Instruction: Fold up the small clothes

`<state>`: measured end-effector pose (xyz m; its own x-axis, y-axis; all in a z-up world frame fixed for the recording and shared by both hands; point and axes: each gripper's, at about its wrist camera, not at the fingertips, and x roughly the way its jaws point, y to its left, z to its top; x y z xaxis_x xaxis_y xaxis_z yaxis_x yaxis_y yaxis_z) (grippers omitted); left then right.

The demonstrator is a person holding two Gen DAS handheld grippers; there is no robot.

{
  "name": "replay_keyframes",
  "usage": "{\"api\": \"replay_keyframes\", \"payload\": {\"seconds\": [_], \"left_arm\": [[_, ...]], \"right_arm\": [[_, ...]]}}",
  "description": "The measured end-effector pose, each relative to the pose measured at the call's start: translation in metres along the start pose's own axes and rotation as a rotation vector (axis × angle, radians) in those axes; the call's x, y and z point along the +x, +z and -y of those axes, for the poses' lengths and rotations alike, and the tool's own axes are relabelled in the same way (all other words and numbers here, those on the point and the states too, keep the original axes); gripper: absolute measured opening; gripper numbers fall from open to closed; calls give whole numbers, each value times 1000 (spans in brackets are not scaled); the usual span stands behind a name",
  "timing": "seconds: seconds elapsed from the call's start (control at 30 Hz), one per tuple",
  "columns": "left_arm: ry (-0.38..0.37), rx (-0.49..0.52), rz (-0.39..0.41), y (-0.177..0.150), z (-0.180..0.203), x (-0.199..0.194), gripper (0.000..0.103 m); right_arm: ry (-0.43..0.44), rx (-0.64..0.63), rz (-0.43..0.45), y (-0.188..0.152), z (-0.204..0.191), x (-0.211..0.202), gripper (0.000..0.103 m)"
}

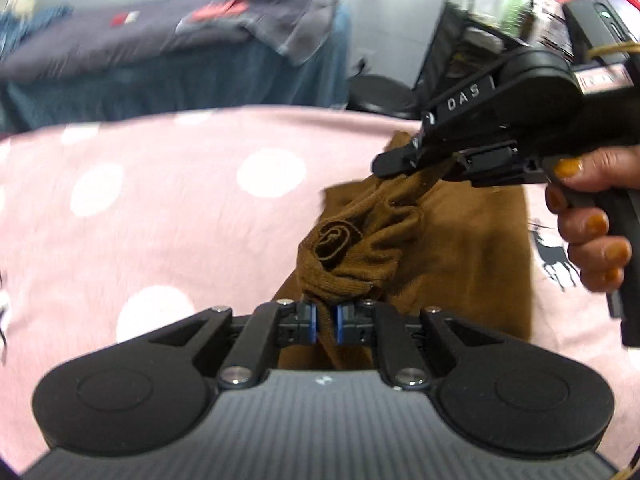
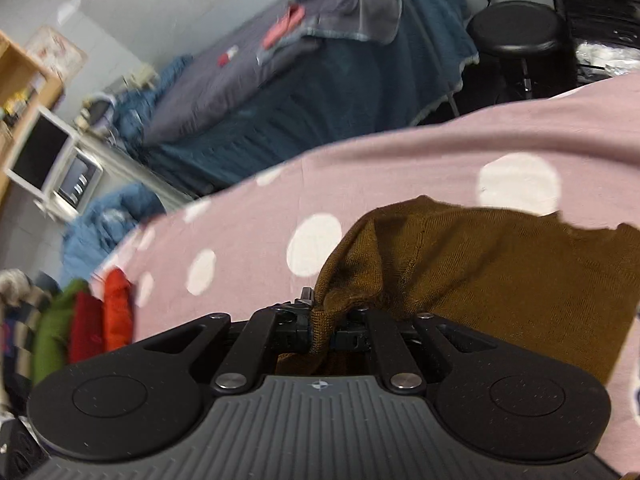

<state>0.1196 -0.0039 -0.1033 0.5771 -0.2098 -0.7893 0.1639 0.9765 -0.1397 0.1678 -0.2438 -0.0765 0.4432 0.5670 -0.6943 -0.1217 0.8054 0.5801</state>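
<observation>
A: What is gripped by the left gripper (image 1: 325, 316)?

B: A bunched fold of the brown knit garment (image 1: 472, 240) is pinched between its blue-padded fingers (image 1: 310, 318), which are drawn almost together at the lower centre of the left wrist view.

A: And the right gripper (image 1: 436, 164)?

B: It is seen at the upper right of the same view, held by a hand (image 1: 588, 220) with orange-painted nails. A twisted strand of the garment is clamped in its jaws. In the right wrist view the same gripper (image 2: 322, 334) is closed on an edge of the cloth at the lower centre.

A: Where is the garment found?

B: Most of it is spread flat on the pink sheet with white dots (image 1: 160, 208), at the centre right of the left wrist view; the gathered part is lifted between the two tools.

A: What is shown behind?

B: A bed with blue and grey covers (image 2: 280, 92) is seen across the top, a black stool (image 2: 516, 28) at the upper right, and coloured clothes (image 2: 88, 320) at the lower left of the right wrist view.
</observation>
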Motion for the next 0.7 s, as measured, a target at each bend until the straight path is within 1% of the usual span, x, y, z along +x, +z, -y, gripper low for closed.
{"api": "replay_keyframes", "payload": {"seconds": [0.03,0.07,0.1,0.13,0.17,0.2,0.23,0.3,0.33,0.37,0.43,0.47,0.5,0.57,0.63,0.7], "left_arm": [[12,-23,-27,-1,-7,5,14],[29,-43,-58,-2,-13,9,16],[45,-65,-74,-3,-21,11,20],[59,-89,-77,-6,-28,11,26],[78,-116,-79,-11,-36,8,31],[107,-143,-79,-17,-42,1,37],[134,-170,-77,-21,-52,-3,43],[179,-224,-84,-27,-66,-10,43],[191,-248,-85,-29,-72,-13,43],[186,-263,-78,-32,-74,-18,42],[156,-260,-51,-31,-72,-27,41],[143,-235,-30,-25,-64,-27,41],[127,-202,-8,-19,-54,-27,41],[76,-129,32,-11,-31,-36,41],[1,-76,48,-5,-10,-38,41],[-51,-26,47,-1,12,-33,43]], "right_arm": [[-28,-7,-3,-1,-2,7,16],[-46,-14,-6,-2,-4,14,23],[-59,-11,-8,-2,-5,19,37],[-66,2,-7,-2,-3,20,55],[-60,18,5,-3,0,18,61],[-52,27,30,-4,2,13,67],[-53,27,55,-5,4,7,71],[-84,11,90,-5,5,-4,72],[-99,0,101,-6,8,-10,69],[-113,-16,107,-8,12,-17,65],[-138,-69,113,-13,15,-28,47],[-148,-106,117,-17,16,-33,44],[-158,-149,120,-21,17,-38,42],[-181,-227,112,-32,18,-46,43],[-196,-288,104,-45,17,-51,45],[-193,-350,82,-56,16,-53,45]]}}
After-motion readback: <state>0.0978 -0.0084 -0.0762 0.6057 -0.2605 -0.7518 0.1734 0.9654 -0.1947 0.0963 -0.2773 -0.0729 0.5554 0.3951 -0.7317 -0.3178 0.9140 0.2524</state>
